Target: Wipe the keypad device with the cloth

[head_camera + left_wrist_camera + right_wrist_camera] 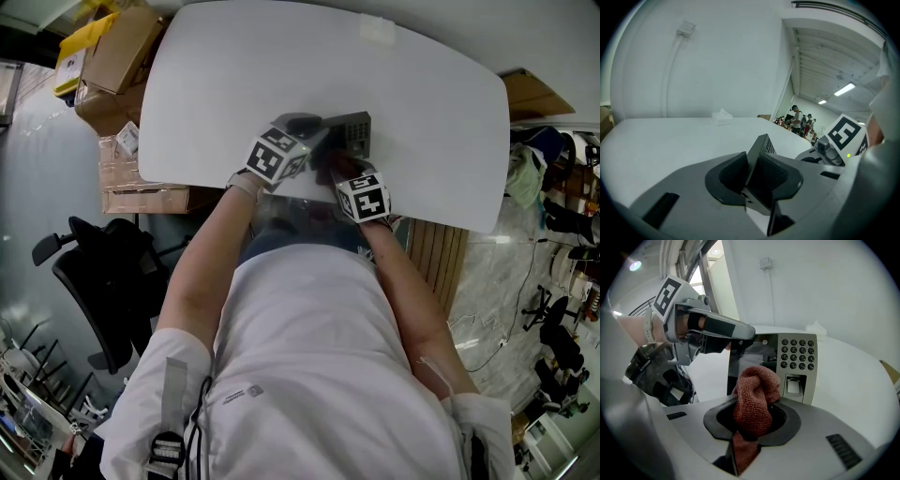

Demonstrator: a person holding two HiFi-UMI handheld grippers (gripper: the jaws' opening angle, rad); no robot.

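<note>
**Tip risk during wipe**

On the table [234, 75], the keypad device [797, 363] is held upright, 1 side edge clamped by the left gripper [753, 174]. The cloth [755, 399], bunched, is pinched by the right gripper [752, 420] near the device's face. If pressed too hard, the device could be twisted loose & toppled.

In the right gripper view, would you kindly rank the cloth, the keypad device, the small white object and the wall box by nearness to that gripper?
1. cloth, between the jaws.
2. keypad device, just ahead, centre-right.
3. small white object, on the table behind it.
4. wall box, high up.
</note>
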